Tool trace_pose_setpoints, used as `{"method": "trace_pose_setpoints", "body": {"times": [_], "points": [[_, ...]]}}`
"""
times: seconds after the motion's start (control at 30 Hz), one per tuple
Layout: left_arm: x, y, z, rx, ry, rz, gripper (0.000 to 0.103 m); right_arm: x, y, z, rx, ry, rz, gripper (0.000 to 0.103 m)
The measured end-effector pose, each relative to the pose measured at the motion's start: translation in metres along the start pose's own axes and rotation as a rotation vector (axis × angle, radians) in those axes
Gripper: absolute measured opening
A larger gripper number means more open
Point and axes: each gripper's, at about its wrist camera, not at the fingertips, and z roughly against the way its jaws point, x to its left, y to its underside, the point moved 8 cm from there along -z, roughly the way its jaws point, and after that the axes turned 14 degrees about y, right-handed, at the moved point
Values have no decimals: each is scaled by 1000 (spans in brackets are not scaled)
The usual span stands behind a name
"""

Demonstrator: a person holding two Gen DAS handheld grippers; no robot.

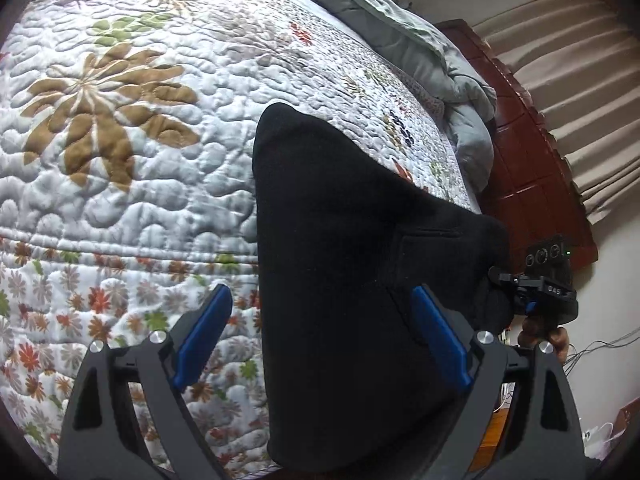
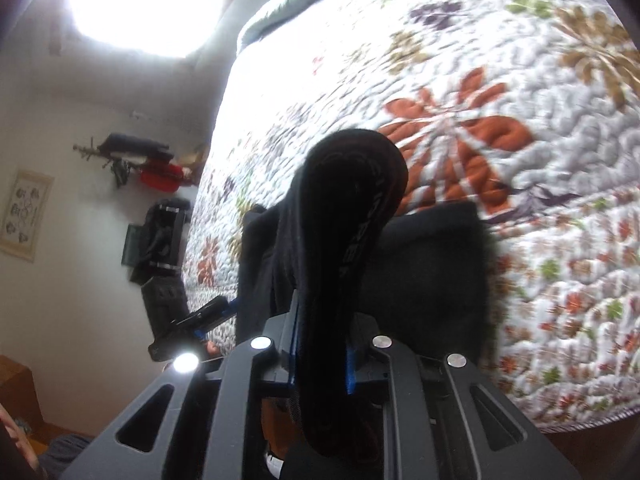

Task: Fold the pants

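Black pants (image 1: 340, 220) lie on the flowered quilt (image 1: 120, 160), reaching down to the bed's near edge. My left gripper (image 1: 322, 292) is open wide; its right blue pad (image 1: 436, 340) is over the pants, its left pad (image 1: 204, 340) over the quilt, and neither pad presses on cloth. In the right wrist view my right gripper (image 2: 322, 320) is shut on a bunched fold of the pants (image 2: 352, 184) with a lettered band, which stands up between the fingers. The rest of the pants (image 2: 432, 272) lies flat behind it. A hand holds the right gripper (image 1: 536, 288) at the pants' right edge.
A grey duvet (image 1: 420, 40) is heaped at the head of the bed by a red-brown wooden headboard (image 1: 520, 140) and beige curtains (image 1: 580, 60). The left gripper (image 2: 192, 320) shows off the bed's side, with a wall shelf (image 2: 136, 152) and picture (image 2: 26, 216) behind.
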Motion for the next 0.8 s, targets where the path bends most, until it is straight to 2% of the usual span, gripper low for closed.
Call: {"method": "trace_pose_setpoints", "body": {"times": [0.37, 0.57, 0.7, 0.8], "points": [[-35, 0, -5, 11, 77, -102, 90, -42, 4, -21, 14, 4, -79, 16], [-30, 4, -14, 27, 60, -100, 90, -70, 6, -34, 32, -20, -114, 18], [-27, 7, -18, 51, 38, -102, 90, -73, 11, -36, 30, -41, -118, 19], [-29, 9, -20, 64, -20, -140, 90, -70, 11, -32, 28, -11, -105, 25]]}}
